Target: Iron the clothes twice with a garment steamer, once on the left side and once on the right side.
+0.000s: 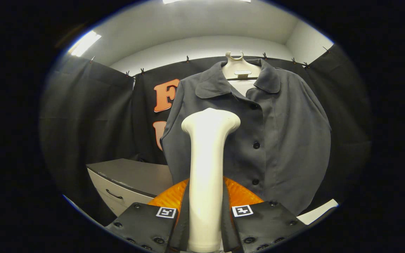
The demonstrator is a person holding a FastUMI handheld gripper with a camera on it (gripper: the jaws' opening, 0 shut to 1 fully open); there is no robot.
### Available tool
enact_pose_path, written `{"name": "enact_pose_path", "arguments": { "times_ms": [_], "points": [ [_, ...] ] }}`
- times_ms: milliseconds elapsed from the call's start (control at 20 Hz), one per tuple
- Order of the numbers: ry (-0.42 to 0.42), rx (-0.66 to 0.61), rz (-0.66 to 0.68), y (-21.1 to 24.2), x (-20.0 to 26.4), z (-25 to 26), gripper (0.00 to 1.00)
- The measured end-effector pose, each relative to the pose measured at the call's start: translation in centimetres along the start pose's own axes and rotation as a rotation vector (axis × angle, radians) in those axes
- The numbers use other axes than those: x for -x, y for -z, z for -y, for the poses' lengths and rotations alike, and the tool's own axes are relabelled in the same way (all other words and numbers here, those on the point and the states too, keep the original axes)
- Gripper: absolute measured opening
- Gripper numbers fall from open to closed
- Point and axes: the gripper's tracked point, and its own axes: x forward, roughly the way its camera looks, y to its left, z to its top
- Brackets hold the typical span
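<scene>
The garment steamer (pixel 207 175) stands upright, long axis vertical, its flared head up against the left front of the grey shirt (pixel 276 140) on its hanger (pixel 237 65). The claw (pixel 205 219) is closed narrow, both fingers pressing the steamer's handle. A drawered bench (pixel 128 179) sits lower left.

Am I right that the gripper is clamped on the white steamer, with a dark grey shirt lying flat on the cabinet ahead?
Not quite. The gripper does clamp the white steamer, but the gripper view shows the dark grey shirt hanging on a hanger, not lying on the cabinet.
</scene>
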Motion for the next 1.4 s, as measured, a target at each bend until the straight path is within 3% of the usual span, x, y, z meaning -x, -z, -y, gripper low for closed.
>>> {"name": "enact_pose_path", "arguments": {
  "times_ms": [1400],
  "points": [
    [0.022,-0.043,-0.211,15.7,5.3,0.0,0.44]
  ]
}}
